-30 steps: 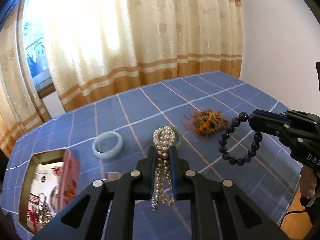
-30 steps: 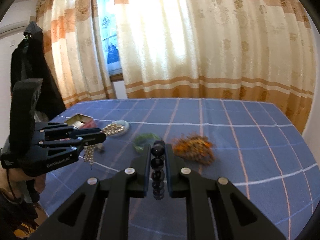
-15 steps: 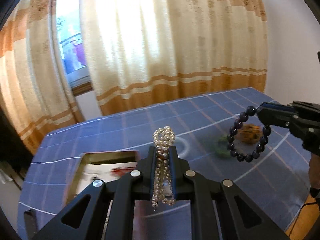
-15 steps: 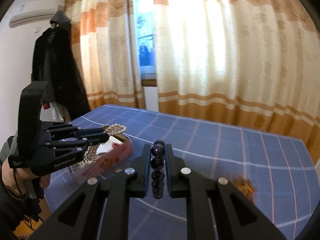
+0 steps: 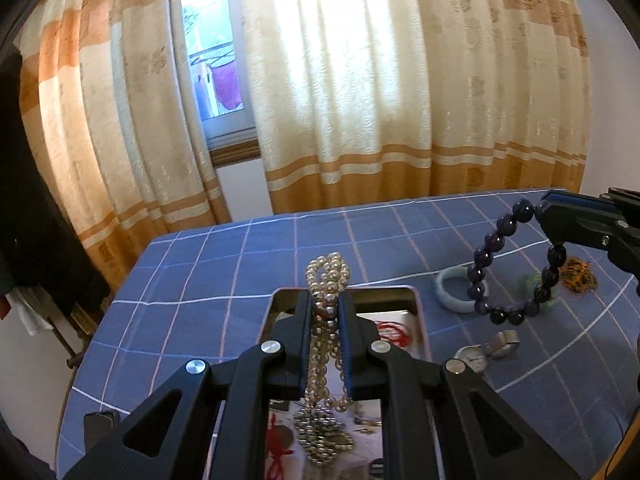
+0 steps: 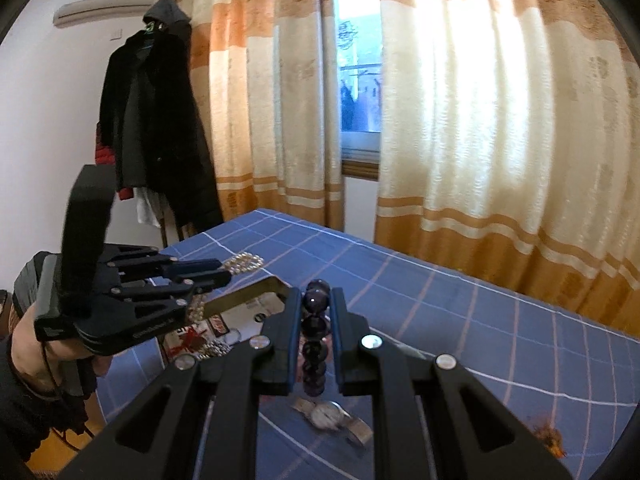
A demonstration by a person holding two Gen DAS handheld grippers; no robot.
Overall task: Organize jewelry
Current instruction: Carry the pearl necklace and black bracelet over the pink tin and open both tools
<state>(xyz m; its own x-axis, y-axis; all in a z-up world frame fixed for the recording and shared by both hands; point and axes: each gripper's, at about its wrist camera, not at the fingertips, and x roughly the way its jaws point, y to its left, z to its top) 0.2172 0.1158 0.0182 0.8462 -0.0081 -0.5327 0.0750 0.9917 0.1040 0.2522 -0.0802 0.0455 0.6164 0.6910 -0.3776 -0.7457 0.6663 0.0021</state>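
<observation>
The white pearl bead necklace, clenched in the left gripper at lower centre above the open metal tin, should be lowered inside before release, while the right gripper grasps the dark purple bead bracelet.

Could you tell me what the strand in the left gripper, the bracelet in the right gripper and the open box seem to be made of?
Pearl strand: glossy cream beads, pearl or imitation; I cannot tell which.
Dark bead bracelet: polished purple-black spheres with sharp highlights, probably stone or glass.
Box: thin, mirror-bright rim and reflective inner wall, apparently tin.
</observation>
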